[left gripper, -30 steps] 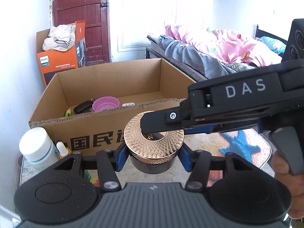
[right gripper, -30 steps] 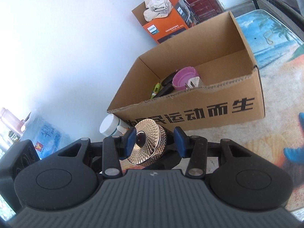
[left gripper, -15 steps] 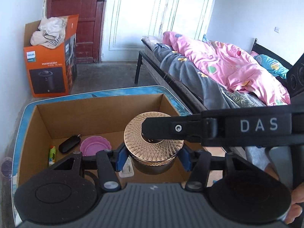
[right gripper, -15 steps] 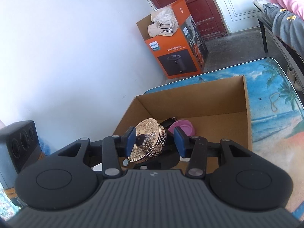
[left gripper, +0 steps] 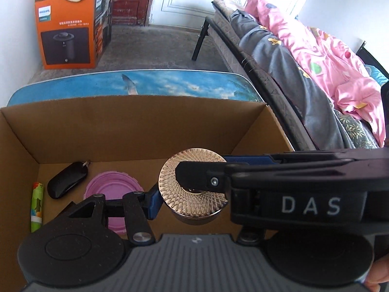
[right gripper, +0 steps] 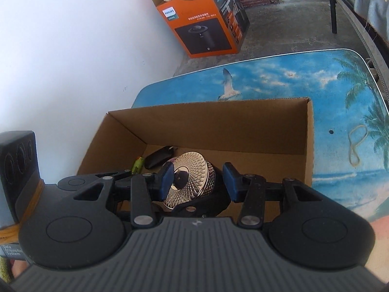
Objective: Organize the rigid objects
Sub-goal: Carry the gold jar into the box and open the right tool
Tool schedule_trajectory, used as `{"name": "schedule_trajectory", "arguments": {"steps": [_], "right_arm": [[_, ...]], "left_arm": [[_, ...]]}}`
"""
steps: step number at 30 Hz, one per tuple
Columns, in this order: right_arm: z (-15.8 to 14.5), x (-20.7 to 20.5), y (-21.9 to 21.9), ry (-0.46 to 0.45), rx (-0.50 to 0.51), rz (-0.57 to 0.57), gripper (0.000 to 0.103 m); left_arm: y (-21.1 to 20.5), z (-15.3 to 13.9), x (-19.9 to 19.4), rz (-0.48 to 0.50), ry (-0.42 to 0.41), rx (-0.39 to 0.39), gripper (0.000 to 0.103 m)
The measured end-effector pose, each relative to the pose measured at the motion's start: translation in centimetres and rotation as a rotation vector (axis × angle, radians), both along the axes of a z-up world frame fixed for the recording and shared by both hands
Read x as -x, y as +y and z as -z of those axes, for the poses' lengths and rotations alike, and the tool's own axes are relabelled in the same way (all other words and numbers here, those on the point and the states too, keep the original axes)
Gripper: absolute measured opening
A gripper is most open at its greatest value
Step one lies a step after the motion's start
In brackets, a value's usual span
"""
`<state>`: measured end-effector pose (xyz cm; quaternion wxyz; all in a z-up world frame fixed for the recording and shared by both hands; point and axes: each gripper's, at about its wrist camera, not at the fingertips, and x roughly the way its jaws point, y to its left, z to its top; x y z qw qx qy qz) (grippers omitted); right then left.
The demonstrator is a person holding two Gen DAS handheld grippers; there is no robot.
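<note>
Both grippers held one jar [left gripper: 192,189], a dark body with a gold, diamond-patterned lid [right gripper: 192,177], over the open carton [left gripper: 136,131]; the left gripper [left gripper: 192,197] had its blue pads on the jar's sides, only the left pad [left gripper: 153,202] showing, the other hidden behind the right tool; its jaws stood part way apart, closed on the jar; the right gripper [right gripper: 198,180] came in from the right in the left view, one finger [left gripper: 201,180] laid across the lid's top; in its own view its left pad [right gripper: 166,180] pressed the lid's face and the right pad [right gripper: 229,181] sat by the dark body, jaws fairly narrow around the jar, which lay tilted between them; the jar hung above the carton's floor, near the middle, touching nothing inside that could be seen. On the floor of the carton lay a black case [left gripper: 66,180], a pink lid [left gripper: 113,189] just beside it, and a green-and-yellow tube [left gripper: 36,202] along the left wall; the carton stood on a table [right gripper: 340,112] printed with a beach scene, a rubber band [right gripper: 356,143] lying on it well apart from the carton; an orange box [right gripper: 206,19] stood on the ground beyond, and a bed [left gripper: 304,56] with a pink quilt to the right.
</note>
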<state>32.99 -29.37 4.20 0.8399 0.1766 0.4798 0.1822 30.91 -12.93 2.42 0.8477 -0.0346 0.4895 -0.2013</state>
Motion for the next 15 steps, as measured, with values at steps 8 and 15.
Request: {"name": "schedule_trajectory", "arguments": {"steps": [8,15], "right_arm": [[1.1,-2.0,1.2,0.027,0.061,-0.056,0.043],[2.3,-2.5,1.7,0.026,0.07,-0.064,0.042]], "left_arm": [[-0.1,1.3,-1.8,-0.028,0.098,-0.015,0.057],[0.1,2.3,-2.0,-0.029,0.16,-0.015,0.059]]}}
